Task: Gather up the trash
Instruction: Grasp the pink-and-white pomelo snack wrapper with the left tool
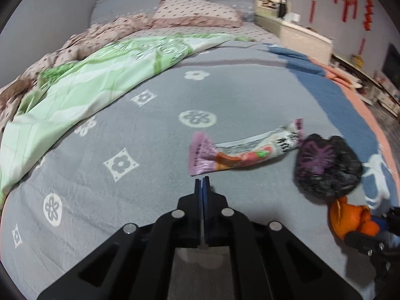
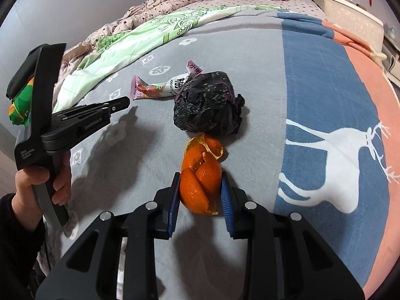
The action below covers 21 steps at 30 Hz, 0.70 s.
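Three pieces of trash lie on the grey blanket (image 2: 140, 165). An orange peel (image 2: 201, 177) sits between the blue pads of my right gripper (image 2: 200, 178), whose jaws are closed against its sides. A crumpled black plastic bag (image 2: 207, 105) lies just beyond it. A twisted purple and white snack wrapper (image 1: 240, 150) lies further left. My left gripper (image 1: 202, 182) is shut and empty, its tips just short of the wrapper's purple end. The left gripper also shows in the right wrist view (image 2: 123, 103). The peel (image 1: 350, 218) and the bag (image 1: 327, 165) show at the right of the left wrist view.
A green patterned quilt (image 1: 82, 85) and a dotted pink duvet (image 1: 100, 32) lie bunched along the bed's left side. A pillow (image 1: 197, 12) lies at the head. The blanket has a blue band with a white deer (image 2: 332, 150). Low cabinets (image 1: 300, 35) stand right of the bed.
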Motion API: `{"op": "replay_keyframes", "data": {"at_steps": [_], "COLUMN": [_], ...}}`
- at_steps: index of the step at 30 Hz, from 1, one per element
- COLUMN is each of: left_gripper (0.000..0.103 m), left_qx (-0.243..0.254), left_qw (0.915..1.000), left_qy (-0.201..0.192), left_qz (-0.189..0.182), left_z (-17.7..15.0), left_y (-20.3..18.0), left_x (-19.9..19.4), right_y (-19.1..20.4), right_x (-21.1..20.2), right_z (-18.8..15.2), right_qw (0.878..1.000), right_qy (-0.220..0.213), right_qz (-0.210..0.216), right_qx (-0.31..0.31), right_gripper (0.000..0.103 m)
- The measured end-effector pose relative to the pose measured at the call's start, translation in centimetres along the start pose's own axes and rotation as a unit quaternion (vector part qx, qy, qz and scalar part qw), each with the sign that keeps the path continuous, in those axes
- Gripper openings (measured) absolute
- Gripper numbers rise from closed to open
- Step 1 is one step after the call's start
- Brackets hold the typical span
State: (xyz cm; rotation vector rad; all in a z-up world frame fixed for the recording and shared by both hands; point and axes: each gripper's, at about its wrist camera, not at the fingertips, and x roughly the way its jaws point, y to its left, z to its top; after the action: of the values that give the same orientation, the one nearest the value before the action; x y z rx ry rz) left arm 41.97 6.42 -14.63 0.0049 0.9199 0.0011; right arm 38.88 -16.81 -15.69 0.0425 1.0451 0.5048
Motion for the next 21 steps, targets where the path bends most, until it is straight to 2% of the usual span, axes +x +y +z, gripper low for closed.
{"op": "replay_keyframes", "data": {"at_steps": [2, 4, 6, 13, 15, 17, 21], "left_gripper": [0.013, 0.042, 0.049, 0.061, 0.062, 0.062, 0.063], "left_qx": [0.019, 0.038, 0.057, 0.134, 0.165, 0.193, 0.191], "left_qw": [0.9998, 0.9991, 0.9979, 0.9899, 0.9860, 0.9810, 0.9807], "left_qy": [-0.007, -0.020, -0.030, -0.042, -0.025, -0.018, 0.008], "left_qz": [-0.008, -0.003, 0.003, 0.015, 0.000, 0.013, -0.041], "left_z": [0.0, 0.1, 0.3, 2.9, 3.6, 3.7, 4.4], "left_y": [-0.3, -0.7, -1.2, -4.1, -5.1, -5.8, -6.5], "left_x": [-0.6, -1.3, -1.7, -0.7, 0.6, 1.7, 3.2], "right_y": [-0.5, -1.1, -1.8, -4.2, -4.7, -5.1, -5.6], "right_x": [-0.6, -1.2, -1.8, -4.5, -5.3, -5.8, -6.5], "right_z": [-0.1, -0.1, -0.1, -0.3, -0.5, -0.6, -0.7], "right_qw": [1.000, 1.000, 1.000, 0.999, 0.999, 0.998, 0.998], "right_qy": [-0.004, -0.008, -0.012, -0.031, -0.033, -0.034, -0.042], "right_qz": [0.003, 0.004, 0.006, 0.011, 0.015, 0.022, 0.031], "right_qx": [0.006, 0.013, 0.021, 0.035, 0.037, 0.038, 0.038], "right_gripper": [0.029, 0.029, 0.029, 0.029, 0.029, 0.029, 0.029]}}
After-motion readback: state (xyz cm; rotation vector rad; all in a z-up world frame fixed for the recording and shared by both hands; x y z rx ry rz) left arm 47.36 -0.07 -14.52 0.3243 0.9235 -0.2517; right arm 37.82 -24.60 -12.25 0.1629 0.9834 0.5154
